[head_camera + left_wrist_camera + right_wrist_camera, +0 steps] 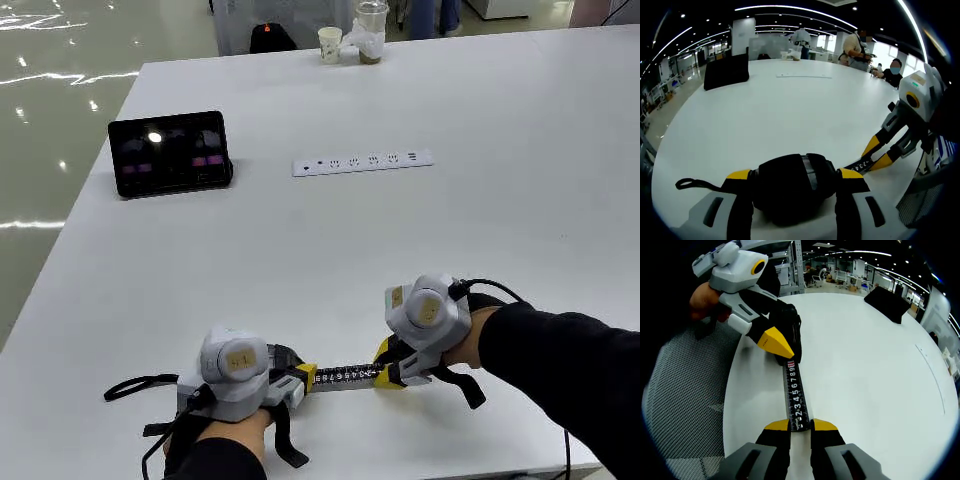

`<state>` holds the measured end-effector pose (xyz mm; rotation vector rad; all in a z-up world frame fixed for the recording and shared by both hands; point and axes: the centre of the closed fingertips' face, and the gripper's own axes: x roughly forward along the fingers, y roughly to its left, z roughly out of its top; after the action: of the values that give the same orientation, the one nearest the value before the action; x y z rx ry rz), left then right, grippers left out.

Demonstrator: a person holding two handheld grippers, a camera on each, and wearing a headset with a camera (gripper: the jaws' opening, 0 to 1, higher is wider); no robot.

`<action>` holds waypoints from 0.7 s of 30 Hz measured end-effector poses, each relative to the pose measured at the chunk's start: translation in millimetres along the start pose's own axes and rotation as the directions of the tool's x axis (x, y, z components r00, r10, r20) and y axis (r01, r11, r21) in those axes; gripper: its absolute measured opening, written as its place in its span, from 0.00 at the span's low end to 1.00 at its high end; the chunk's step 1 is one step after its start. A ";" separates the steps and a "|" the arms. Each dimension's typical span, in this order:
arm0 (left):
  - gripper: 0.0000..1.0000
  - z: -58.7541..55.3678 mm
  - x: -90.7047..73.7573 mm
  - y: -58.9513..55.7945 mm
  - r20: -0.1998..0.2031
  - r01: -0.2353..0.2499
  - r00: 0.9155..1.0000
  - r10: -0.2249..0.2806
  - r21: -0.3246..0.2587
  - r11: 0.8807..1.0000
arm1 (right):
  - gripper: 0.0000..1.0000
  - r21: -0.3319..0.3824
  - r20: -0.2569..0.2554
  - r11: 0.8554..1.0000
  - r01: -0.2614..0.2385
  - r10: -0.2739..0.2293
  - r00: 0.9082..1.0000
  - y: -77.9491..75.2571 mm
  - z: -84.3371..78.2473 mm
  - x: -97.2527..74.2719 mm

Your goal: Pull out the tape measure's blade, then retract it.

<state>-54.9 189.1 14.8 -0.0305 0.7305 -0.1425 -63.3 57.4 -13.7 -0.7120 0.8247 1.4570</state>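
White counter [400, 230], near edge: left gripper [795, 176] fingers clamped on the tape measure [790, 195] case, right gripper [800, 426] fingers pinched on the blade [793, 390] tip, with a short length out. Blade lies flat, long axis left-right between the 2 grippers. Suggest pulling level along that axis, case pinned, no twist.

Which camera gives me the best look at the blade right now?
The right gripper view: the blade runs straight up from the right gripper to the case, with its numbers readable. The head view shows a short strip of it from above; the left gripper view shows a sliver beside the case.
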 end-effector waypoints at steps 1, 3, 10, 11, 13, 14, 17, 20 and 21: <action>0.61 0.1 0.1 0.0 -0.001 0.000 1.000 0.000 -0.001 1.000 | 0.12 -0.003 0.001 1.000 0.001 -0.001 1.000 -0.3 0.6 0.3; 0.61 0.1 0.0 0.0 0.000 0.000 1.000 0.000 0.000 1.000 | 0.12 -0.003 0.002 1.000 0.000 0.000 1.000 -0.2 1.2 0.5; 0.61 0.2 0.4 0.2 0.000 0.000 1.000 0.000 -0.002 1.000 | 0.12 -0.005 0.011 1.000 -0.003 0.003 1.000 -0.3 5.6 2.5; 0.61 0.3 0.5 0.2 0.000 0.000 1.000 0.000 -0.003 1.000 | 0.12 -0.005 0.014 1.000 -0.002 0.002 1.000 -0.2 6.8 3.0; 0.61 0.3 0.5 0.5 0.000 0.001 1.000 -0.001 -0.003 1.000 | 0.12 -0.005 0.014 1.000 0.000 0.000 1.000 0.4 8.1 4.0; 0.61 0.4 0.5 0.6 0.000 0.001 1.000 -0.001 -0.003 1.000 | 0.12 -0.006 0.015 1.000 0.000 0.000 1.000 0.7 8.8 4.4; 0.61 0.3 0.4 0.6 -0.001 0.001 1.000 -0.001 -0.003 1.000 | 0.12 -0.008 0.015 1.000 0.000 0.000 1.000 1.3 10.5 5.3; 0.61 0.2 0.3 0.7 -0.001 0.002 1.000 -0.002 -0.004 1.000 | 0.12 -0.008 0.018 1.000 -0.001 0.001 1.000 1.5 11.6 6.3; 0.61 0.1 0.3 0.6 -0.001 0.002 1.000 -0.002 -0.005 1.000 | 0.12 -0.004 0.019 1.000 -0.002 0.002 1.000 1.7 12.1 6.5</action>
<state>-54.5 189.7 14.5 -0.0356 0.7315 -0.1428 -64.8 71.1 -12.2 -0.6987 0.8084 1.4655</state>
